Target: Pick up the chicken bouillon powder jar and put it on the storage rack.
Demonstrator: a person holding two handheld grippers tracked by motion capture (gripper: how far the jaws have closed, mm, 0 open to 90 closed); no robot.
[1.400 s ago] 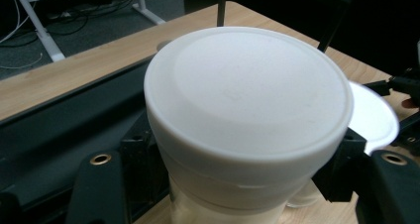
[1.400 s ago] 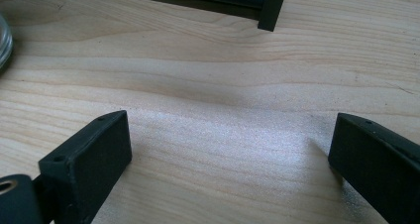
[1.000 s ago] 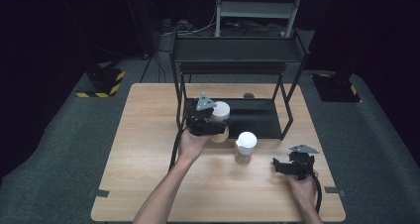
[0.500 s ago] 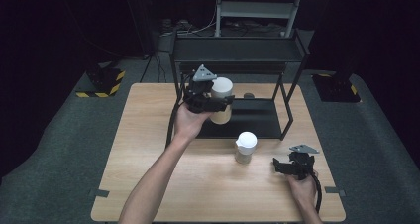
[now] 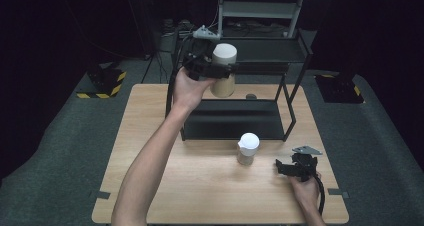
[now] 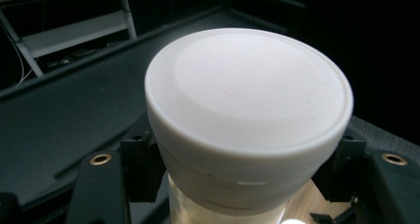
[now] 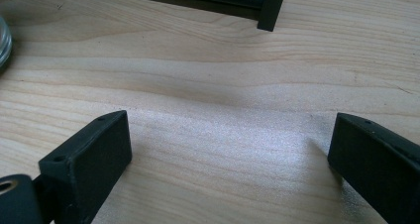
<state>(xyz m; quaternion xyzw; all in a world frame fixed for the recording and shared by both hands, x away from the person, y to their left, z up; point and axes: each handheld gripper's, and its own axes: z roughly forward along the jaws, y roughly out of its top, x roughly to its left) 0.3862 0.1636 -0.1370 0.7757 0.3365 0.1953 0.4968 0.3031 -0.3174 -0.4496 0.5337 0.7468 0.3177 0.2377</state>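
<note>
Left claw gripping our white-lidded jar aloft beside the black rack's top shelf, right claw spread wide, empty, near the worktop's right front corner

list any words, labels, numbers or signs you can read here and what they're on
None can be read.
White round plastic lid of the clear jar held in the left hand-held gripper: a faint raised mark at its middle, too blurred to read.
Second white-lidded clear jar on the light wooden table: no label shows.
Yellow-and-black striped floor block: hazard stripes, no lettering.
</note>
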